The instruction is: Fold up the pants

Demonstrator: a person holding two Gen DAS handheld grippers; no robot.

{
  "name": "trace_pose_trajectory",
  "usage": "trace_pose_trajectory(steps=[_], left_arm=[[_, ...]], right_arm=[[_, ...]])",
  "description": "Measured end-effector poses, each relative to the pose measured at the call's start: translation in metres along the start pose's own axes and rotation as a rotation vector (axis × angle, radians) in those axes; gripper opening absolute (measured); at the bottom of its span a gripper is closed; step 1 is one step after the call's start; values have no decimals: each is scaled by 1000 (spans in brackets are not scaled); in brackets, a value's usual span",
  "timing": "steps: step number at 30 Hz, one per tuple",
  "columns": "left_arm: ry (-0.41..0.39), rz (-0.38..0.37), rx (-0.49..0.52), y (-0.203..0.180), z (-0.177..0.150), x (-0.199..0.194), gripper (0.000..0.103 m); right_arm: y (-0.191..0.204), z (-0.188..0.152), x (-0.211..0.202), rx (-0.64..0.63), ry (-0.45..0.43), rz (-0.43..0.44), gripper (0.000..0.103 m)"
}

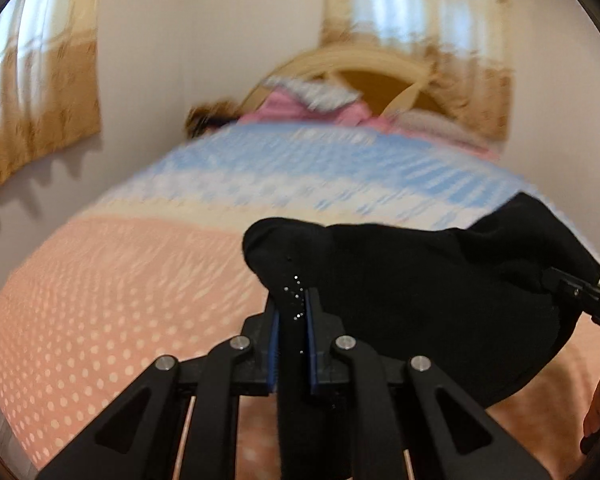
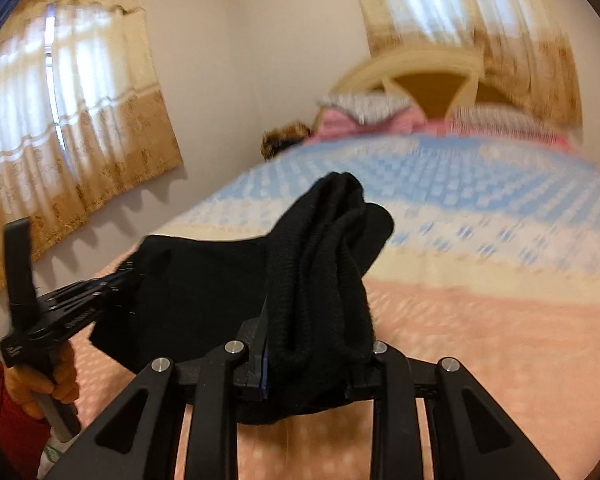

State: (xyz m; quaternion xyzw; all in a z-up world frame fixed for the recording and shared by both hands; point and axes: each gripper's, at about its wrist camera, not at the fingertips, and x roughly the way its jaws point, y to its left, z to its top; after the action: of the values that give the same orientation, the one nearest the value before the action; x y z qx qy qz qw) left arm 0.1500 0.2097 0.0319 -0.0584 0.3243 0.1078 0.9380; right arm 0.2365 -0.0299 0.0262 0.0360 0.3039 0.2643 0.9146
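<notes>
While two curtained windows, one on the side wall (image 2: 72, 120) and one behind the headboard (image 2: 476, 20), light the room, one pair of black pants (image 1: 420, 288) hangs bunched in the air over the single bed (image 1: 120, 280), stretched between the two tools. At the left, the left hand-held gripper (image 1: 292, 312) has its blue-padded jaws nearly together, pinching a thin fold of the fabric; in the right wrist view the same tool (image 2: 128, 276) bites the cloth's left corner, gripped below by one hand (image 2: 56, 384). Further right, the right hand-held gripper (image 2: 312, 340) stands at a narrow gap, clamped on a thick ribbed wad of the pants. At the far end lie two pillows, a pink one (image 2: 340, 122) and a pale one (image 2: 500, 120).
</notes>
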Motion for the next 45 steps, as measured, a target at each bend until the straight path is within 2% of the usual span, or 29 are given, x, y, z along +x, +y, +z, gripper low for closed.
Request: trace_pose_trajectory(steps=[3,4,6,7,8,9,10,12,16,18,19,20,21,22,23,25,27,29,30,32,33,34,35,38,45], left_arm=[[119,31,-20,12,-19,39,13],[151,45,-12,14,-29,52,21],[161,24,-41,20,-33,56,27],[161,25,-56,23,-32,54,43],[163,53,-81,28,-31,52,54],[166,85,-99,33,-30,52,73],[168,100,-114,37,-29,52,77],[164,98,-127,49,-31,43,77],[90,229,-102,65,-30,15,77],[46,278,-96,68,-31,-1,78],[34,284,-93,68,-29,-3,78],[15,280,-84,65,-22,-2,78],[-9,260,-61,55,-17,-5,78],[-31,239,-34,43,-11,-4,78],[-44,227,-12,32,-8,-3,78],[-54,205,28,12,-3,3,78],[1,179,53,-6,-4,18,80],[80,192,69,-16,-13,36,80],[113,209,76,-18,-20,44,80],[141,227,81,-18,-32,52,80],[142,241,74,-16,-37,54,82],[142,251,68,-14,-37,55,87],[140,256,59,-11,-36,55,92],[153,258,32,-2,-36,56,96],[164,226,-36,1,-44,48,100]], right_arm=[[-9,-21,58,39,127,-20,27],[-13,-27,72,34,163,-41,27],[-22,-36,90,68,222,-66,41],[-30,-37,92,112,235,-45,44],[-35,-35,93,144,241,-30,49],[-41,-35,93,183,249,-14,55],[-46,-37,92,212,261,-3,56],[-53,-40,82,280,277,39,56],[-69,-42,30,378,145,21,56],[-74,-39,9,408,64,-55,56],[-70,-37,-1,383,21,-93,56],[-55,-31,-8,294,-9,-134,42],[-38,-23,-7,209,-10,-151,10],[-20,-19,-5,123,-4,-162,4],[3,-14,-1,25,4,-164,4],[29,-11,9,-62,13,-144,4],[39,-13,20,-76,31,-183,4],[30,-19,39,-23,106,-205,4],[19,-28,51,39,185,-184,5],[0,-51,67,156,271,-114,5],[-5,-59,62,182,217,-74,5],[-9,-62,60,200,200,-50,5],[-15,-62,57,238,198,-21,5],[-28,-68,58,328,177,54,5],[-21,-68,57,292,148,30,5]])
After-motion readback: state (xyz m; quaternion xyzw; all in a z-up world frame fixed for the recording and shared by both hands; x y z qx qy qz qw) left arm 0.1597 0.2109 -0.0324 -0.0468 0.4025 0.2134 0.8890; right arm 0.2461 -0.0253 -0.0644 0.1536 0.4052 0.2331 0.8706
